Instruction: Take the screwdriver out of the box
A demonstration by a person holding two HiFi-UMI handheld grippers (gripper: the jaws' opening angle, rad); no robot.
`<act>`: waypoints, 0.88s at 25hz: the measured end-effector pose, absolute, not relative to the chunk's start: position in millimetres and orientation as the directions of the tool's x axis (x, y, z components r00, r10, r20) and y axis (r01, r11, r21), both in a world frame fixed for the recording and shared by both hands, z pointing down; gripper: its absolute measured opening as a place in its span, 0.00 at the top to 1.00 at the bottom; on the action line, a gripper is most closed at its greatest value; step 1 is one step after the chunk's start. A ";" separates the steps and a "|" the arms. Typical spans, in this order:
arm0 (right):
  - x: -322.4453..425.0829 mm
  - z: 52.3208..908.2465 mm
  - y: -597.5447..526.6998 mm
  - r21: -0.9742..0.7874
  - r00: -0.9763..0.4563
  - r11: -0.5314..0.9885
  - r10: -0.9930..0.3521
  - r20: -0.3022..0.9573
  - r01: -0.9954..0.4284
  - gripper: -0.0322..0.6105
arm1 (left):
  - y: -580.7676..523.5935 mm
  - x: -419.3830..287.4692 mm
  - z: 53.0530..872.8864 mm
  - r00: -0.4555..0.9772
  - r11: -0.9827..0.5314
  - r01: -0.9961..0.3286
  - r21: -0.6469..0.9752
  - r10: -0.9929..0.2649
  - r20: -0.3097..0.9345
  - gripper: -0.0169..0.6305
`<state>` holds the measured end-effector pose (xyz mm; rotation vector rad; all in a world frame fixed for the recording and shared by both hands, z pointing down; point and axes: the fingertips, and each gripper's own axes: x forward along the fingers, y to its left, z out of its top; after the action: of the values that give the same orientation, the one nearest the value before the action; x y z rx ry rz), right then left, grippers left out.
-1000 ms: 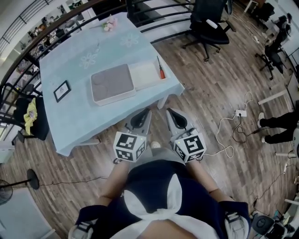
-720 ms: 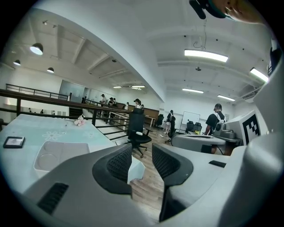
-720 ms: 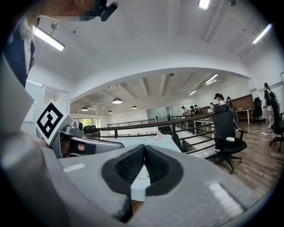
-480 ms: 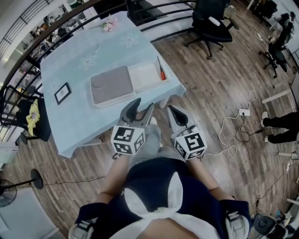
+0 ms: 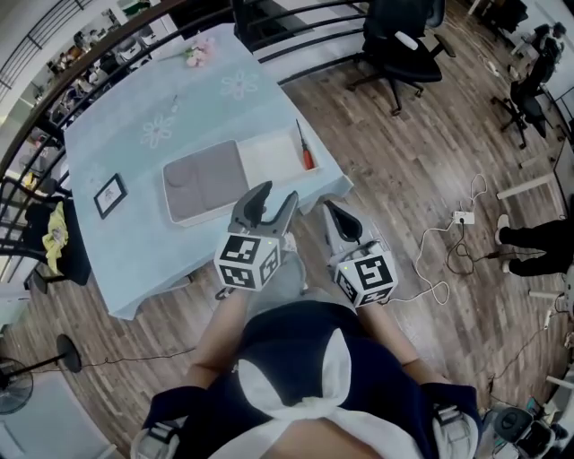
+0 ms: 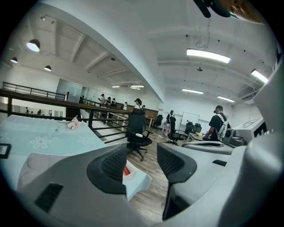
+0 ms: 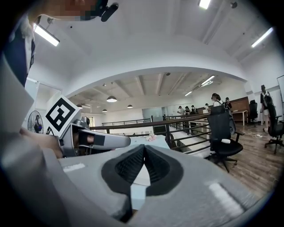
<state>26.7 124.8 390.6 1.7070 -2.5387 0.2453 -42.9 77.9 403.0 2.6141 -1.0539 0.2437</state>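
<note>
A white open box (image 5: 269, 154) with a grey lid part (image 5: 202, 186) lies on the light blue table (image 5: 134, 242). The screwdriver (image 5: 305, 149), with a red handle, rests along the box's right edge. My left gripper (image 5: 273, 198) hovers at the table's near edge, just short of the box; its jaws are opening and nothing is between them. In the left gripper view the jaws (image 6: 144, 160) stand apart, and the red handle (image 6: 128, 170) shows through the gap. My right gripper (image 5: 334, 212) is off the table's near right corner, shut and empty (image 7: 144, 166).
A small picture frame (image 5: 109, 194) and pink flowers (image 5: 199, 51) sit on the table. A black railing (image 5: 296, 13) runs behind it. An office chair (image 5: 404, 45) stands at the back right. A power strip with a cable (image 5: 462, 217) lies on the wooden floor.
Both grippers have moved forward toward the table's near edge. The left gripper's jaws, shut a second ago, have spread apart. The right gripper stays shut.
</note>
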 end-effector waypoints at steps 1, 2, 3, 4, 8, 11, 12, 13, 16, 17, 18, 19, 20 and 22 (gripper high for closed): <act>28.0 391.3 115.6 -0.091 -0.377 0.367 -0.913 0.152 -0.926 0.95 | 68.3 -41.9 404.8 0.716 -0.680 -0.697 0.227 -0.644 0.271 0.65; 29.5 391.3 105.9 -0.087 -0.375 0.365 -0.914 0.154 -0.927 0.95 | 58.4 -40.7 406.0 0.718 -0.680 -0.696 0.233 -0.642 0.271 0.65; 31.5 391.0 95.8 -0.081 -0.371 0.363 -0.915 0.155 -0.928 0.95 | 48.1 -39.0 406.8 0.720 -0.681 -0.693 0.238 -0.639 0.270 0.65; 34.0 390.9 85.3 -0.076 -0.367 0.360 -0.917 0.155 -0.930 0.95 | 37.6 -36.9 407.5 0.724 -0.683 -0.689 0.242 -0.635 0.270 0.65; 45.5 392.4 45.1 -0.071 -0.350 0.343 -0.923 0.157 -0.936 0.95 | -2.3 -27.6 412.1 0.731 -0.683 -0.682 0.260 -0.625 0.276 0.65; 53.5 394.5 18.2 -0.067 -0.343 0.336 -0.926 0.161 -0.939 0.95 | -26.9 -19.5 414.4 0.738 -0.686 -0.675 0.271 -0.614 0.281 0.65; 55.9 395.6 9.9 -0.066 -0.341 0.334 -0.926 0.163 -0.940 0.95 | -34.2 -17.1 416.6 0.738 -0.687 -0.674 0.273 -0.609 0.289 0.65; 58.6 396.6 1.9 -0.067 -0.337 0.330 -0.927 0.164 -0.941 0.95 | -40.9 -14.6 419.6 0.739 -0.687 -0.673 0.275 -0.604 0.299 0.65; 66.5 400.9 -19.6 -0.073 -0.321 0.312 -0.932 0.172 -0.947 0.95 | -57.5 -9.2 430.8 0.741 -0.689 -0.668 0.282 -0.584 0.330 0.65; 68.3 402.7 -26.4 -0.075 -0.316 0.308 -0.932 0.175 -0.949 0.95 | -62.6 -8.4 435.0 0.743 -0.689 -0.666 0.286 -0.578 0.338 0.65; 69.9 404.6 -32.9 -0.075 -0.312 0.304 -0.933 0.178 -0.950 0.95 | -67.7 -7.7 439.5 0.744 -0.688 -0.664 0.292 -0.571 0.346 0.65; 71.5 406.5 -39.1 -0.076 -0.309 0.300 -0.933 0.182 -0.951 0.95 | -72.4 -6.8 444.3 0.746 -0.686 -0.661 0.302 -0.562 0.356 0.65; 73.2 408.8 -44.6 -0.077 -0.306 0.297 -0.934 0.186 -0.952 0.95 | -76.5 -5.6 449.4 0.749 -0.684 -0.659 0.315 -0.552 0.367 0.65; 76.8 415.4 -53.9 -0.080 -0.301 0.291 -0.933 0.197 -0.953 0.95 | -83.0 -2.8 460.0 0.752 -0.676 -0.655 0.337 -0.536 0.385 0.65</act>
<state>76.8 -53.9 415.4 1.7853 -2.4315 0.2769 -2.8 -83.0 460.0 2.4905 -0.9020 0.3524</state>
